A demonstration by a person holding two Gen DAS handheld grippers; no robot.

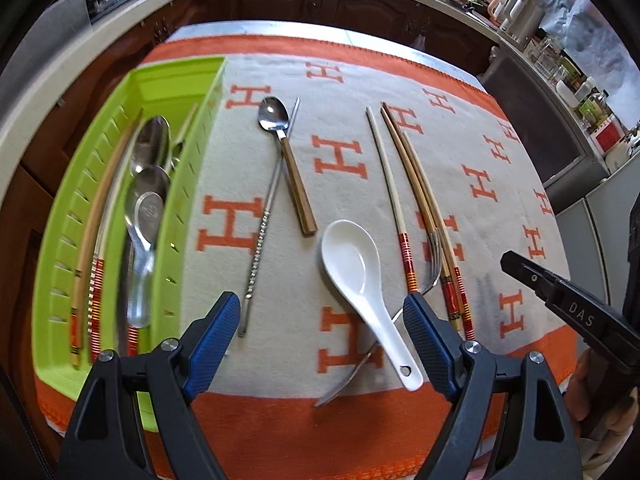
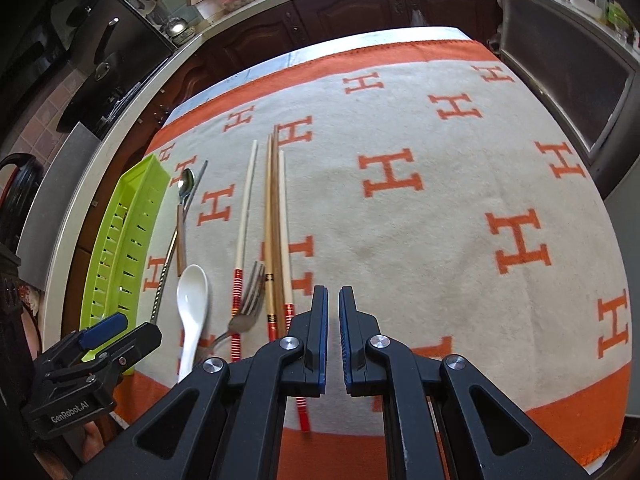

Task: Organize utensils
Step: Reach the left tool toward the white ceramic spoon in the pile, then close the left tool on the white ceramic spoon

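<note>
Hidden or unclear items, as you held the grippers:

- Fork (image 1: 430, 276): its neck ran under the white spoon (image 1: 360, 276); its tines lay partly beneath the chopsticks (image 1: 424, 208).
- Tray (image 1: 120, 208): the near end sat behind your left gripper (image 1: 322, 320); the utensils inside were blurred, so their count could not be told.
- Right gripper (image 2: 333, 300): it covered the ends of the chopsticks in its own view.
- Counter clutter (image 1: 576, 80): too small to name.
- Your hand (image 1: 600, 392): cut off at the frame's edge.

A tray (image 1: 188, 152) holding spoons (image 1: 146, 200) lies left on the desk (image 1: 500, 208); right of it a ladle spoon (image 1: 356, 272), then chopsticks (image 1: 416, 188).
</note>
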